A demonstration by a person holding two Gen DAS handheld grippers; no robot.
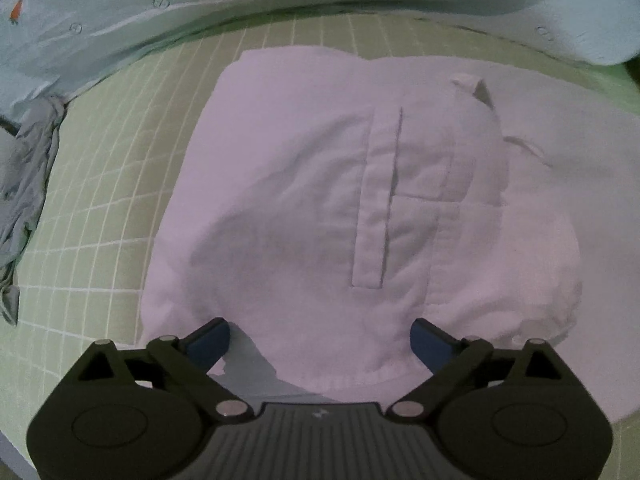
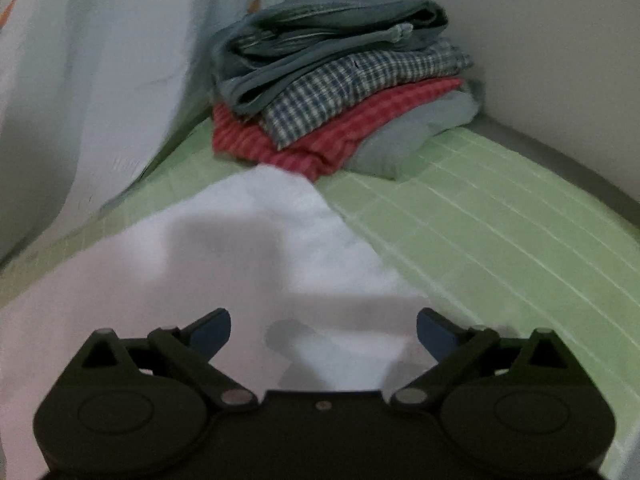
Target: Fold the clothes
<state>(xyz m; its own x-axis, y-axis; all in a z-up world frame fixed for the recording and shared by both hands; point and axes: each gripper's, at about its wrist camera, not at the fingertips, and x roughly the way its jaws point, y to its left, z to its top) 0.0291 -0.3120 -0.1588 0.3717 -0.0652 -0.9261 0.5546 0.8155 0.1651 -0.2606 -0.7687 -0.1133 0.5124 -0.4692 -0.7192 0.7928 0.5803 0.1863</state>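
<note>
White shorts (image 1: 304, 184), partly folded, are seen spread on the green gridded sheet (image 1: 100, 208) of a bed, and every other place is given from them. Beyond their far edge a pale carrot-print quilt (image 1: 120, 12) is bunched, and to their left a crumpled grey-blue garment (image 1: 28, 184) is left lying. Past their far corner, in the right wrist view, a stack of folded clothes (image 2: 340, 92) is set near the wall, a grey-blue piece on top, then blue check, red check and grey.

Left tongs (image 1: 320, 340) are held over the near hem of the shorts, spread wide, with nothing pinched between the blue pads. Right tongs (image 2: 323, 332) are likewise spread wide and empty above the same white cloth (image 2: 240, 248), pointed toward the stack.

Fabric of this kind is judged to be light, soft and limp, likely cotton: it would sag and crease when lifted, and nothing fragile is involved. Hold is best taken at the stitched hem or the thicker waistband, one corner per tong, so that all layers are caught together and the fold is carried flat.
</note>
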